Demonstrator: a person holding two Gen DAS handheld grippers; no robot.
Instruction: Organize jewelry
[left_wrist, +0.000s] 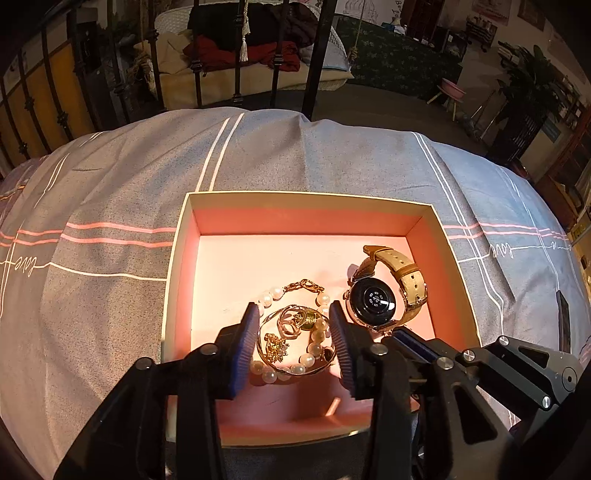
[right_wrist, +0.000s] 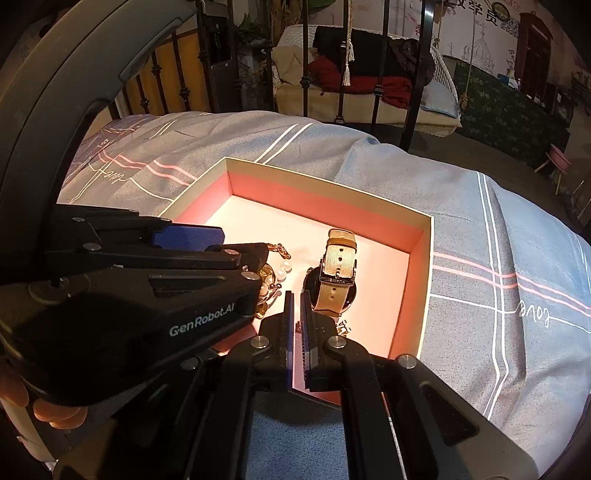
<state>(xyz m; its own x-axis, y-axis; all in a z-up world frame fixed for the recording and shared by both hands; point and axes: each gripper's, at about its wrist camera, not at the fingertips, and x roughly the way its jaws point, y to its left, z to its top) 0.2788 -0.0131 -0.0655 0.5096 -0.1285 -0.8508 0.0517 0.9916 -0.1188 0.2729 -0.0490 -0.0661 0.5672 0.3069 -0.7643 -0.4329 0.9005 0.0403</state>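
A shallow box with a pink inside (left_wrist: 303, 221) lies on a grey bedspread. In it lie a pearl bracelet (left_wrist: 314, 343), a gold bangle with small gold pieces (left_wrist: 291, 325), and a watch with a tan strap (left_wrist: 384, 291). My left gripper (left_wrist: 295, 332) is open, its jaws on either side of the jewelry pile, holding nothing. In the right wrist view the box (right_wrist: 421, 251) and watch (right_wrist: 334, 277) show. My right gripper (right_wrist: 297, 325) is shut, or nearly so, and looks empty, just in front of the watch. A small gold piece (right_wrist: 343, 326) lies beside it.
The grey striped bedspread (left_wrist: 110, 192) covers the bed around the box. A black iron bed rail (left_wrist: 317, 55) stands beyond the far edge, with a swing seat heaped with clothes (left_wrist: 251, 48) behind it. The left gripper body (right_wrist: 129, 295) fills the left of the right wrist view.
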